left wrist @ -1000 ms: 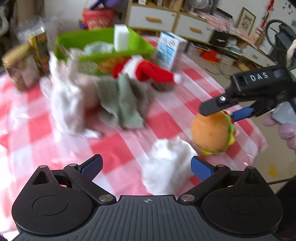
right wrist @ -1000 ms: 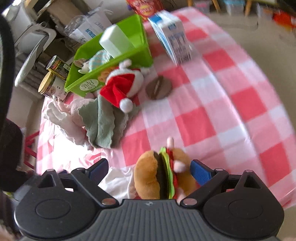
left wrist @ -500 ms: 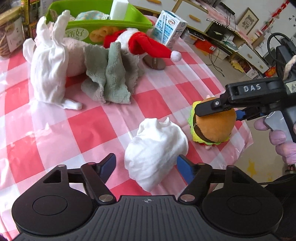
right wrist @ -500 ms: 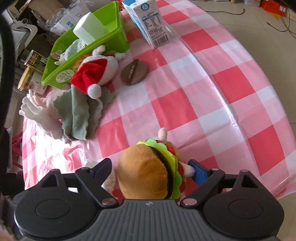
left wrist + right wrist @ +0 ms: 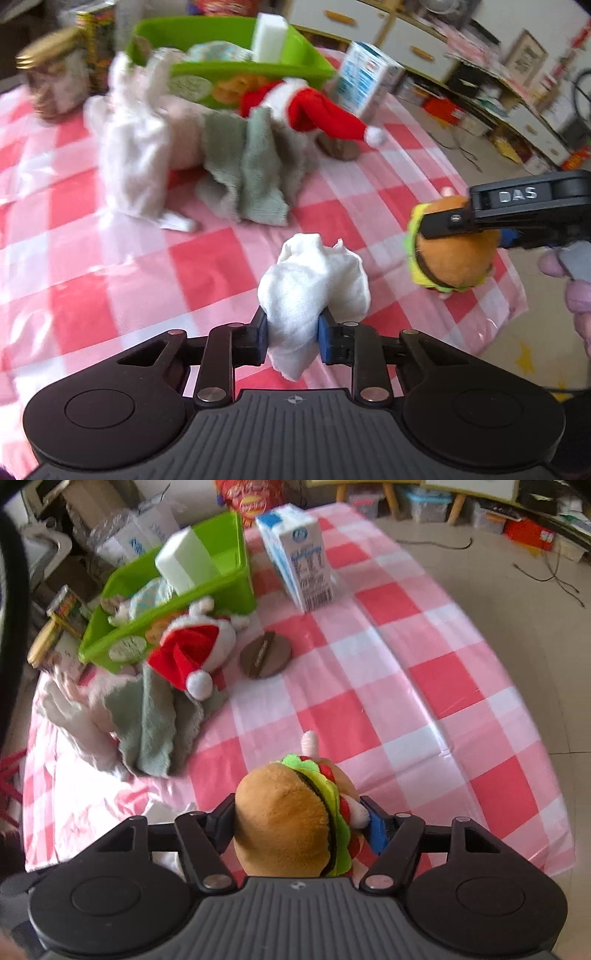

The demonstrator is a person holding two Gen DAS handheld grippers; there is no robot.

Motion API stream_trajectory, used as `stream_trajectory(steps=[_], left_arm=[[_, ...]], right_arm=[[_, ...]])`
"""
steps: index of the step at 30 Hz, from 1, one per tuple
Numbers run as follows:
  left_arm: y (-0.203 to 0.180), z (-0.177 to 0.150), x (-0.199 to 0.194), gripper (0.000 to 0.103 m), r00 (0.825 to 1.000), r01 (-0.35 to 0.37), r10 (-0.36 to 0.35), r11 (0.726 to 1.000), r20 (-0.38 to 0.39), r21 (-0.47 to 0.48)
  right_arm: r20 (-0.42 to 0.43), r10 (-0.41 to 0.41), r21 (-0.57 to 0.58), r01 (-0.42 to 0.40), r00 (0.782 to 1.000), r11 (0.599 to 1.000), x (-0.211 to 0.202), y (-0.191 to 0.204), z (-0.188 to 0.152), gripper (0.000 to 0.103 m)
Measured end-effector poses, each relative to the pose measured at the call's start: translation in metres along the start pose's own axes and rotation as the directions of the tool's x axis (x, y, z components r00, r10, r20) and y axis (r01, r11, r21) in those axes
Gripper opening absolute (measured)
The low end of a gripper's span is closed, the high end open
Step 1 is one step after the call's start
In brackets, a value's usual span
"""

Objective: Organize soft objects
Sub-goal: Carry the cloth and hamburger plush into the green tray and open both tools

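Note:
My left gripper [image 5: 290, 338] is closing, its blue pads pressing a crumpled white cloth [image 5: 314, 280] over the red-and-white checked table [image 5: 207, 266]. My right gripper [image 5: 301, 821] is closing too, its pads squeezing a plush hamburger [image 5: 291, 819]; the left wrist view shows that hamburger [image 5: 456, 262] at the right under the black right gripper [image 5: 469, 229]. Farther back lie a white cloth heap [image 5: 129, 162], a grey-green towel [image 5: 255, 166] and a Santa-hat plush [image 5: 314, 107] in front of a green bin [image 5: 229, 48].
The green bin [image 5: 207, 594] holds a white block [image 5: 186, 563] and soft items. A milk carton [image 5: 301, 559] stands to its right, a brown round lid [image 5: 264, 655] lies near the plush. Jars [image 5: 55, 81] stand at the back left. The table edge runs close on the right.
Both grippers' jaws have narrowed from wide apart onto their objects: the left onto the white cloth, the right onto the hamburger. The cloth now bunches upward between the left pads.

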State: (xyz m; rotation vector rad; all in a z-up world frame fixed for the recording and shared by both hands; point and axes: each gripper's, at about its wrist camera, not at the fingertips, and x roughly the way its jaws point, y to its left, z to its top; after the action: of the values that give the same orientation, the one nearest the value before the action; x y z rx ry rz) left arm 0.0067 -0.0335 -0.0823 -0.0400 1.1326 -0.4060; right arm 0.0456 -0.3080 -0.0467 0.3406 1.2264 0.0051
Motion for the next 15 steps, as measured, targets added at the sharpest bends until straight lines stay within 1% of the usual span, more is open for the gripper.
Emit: stream_trajectory(steps=[2,4,7,10,13,15], left_arm=[[-0.002,-0.001,-0.016,0.025,0.999,-0.030,0.031,0.999,0.029,-0.016],[-0.003,-0.003,-0.033,0.025,0.997,-0.037,0.040,0.998,0.065,-0.041],[-0.003,-0.007,-0.053,0.025,0.992,-0.041,0.052,0.994,0.113,-0.099],[0.000,-0.015,-0.072,0.025,0.988,-0.016,0.040,0.988,0.151,-0.156],[0.004,-0.022,-0.088,0.025,0.982,0.009,0.025,0.983,0.185,-0.181],[0.006,-0.024,-0.097,0.025,0.977,0.045,-0.003,0.981,0.213,-0.191]], right_arm=[[0.018,0.007,0.038,-0.008,1.000,0.999,-0.009,-0.002,-0.002,0.039],[0.040,0.018,0.069,-0.021,0.999,0.997,-0.019,-0.003,-0.003,0.039],[0.104,0.051,0.099,-0.061,0.993,0.993,-0.042,-0.003,-0.006,0.039],[0.164,0.073,0.117,-0.093,0.984,0.989,-0.061,-0.001,-0.012,0.039],[0.245,0.086,0.099,-0.113,0.966,0.989,-0.078,0.000,-0.017,0.039],[0.258,0.084,0.109,-0.116,0.963,0.987,-0.081,-0.002,-0.018,0.039]])
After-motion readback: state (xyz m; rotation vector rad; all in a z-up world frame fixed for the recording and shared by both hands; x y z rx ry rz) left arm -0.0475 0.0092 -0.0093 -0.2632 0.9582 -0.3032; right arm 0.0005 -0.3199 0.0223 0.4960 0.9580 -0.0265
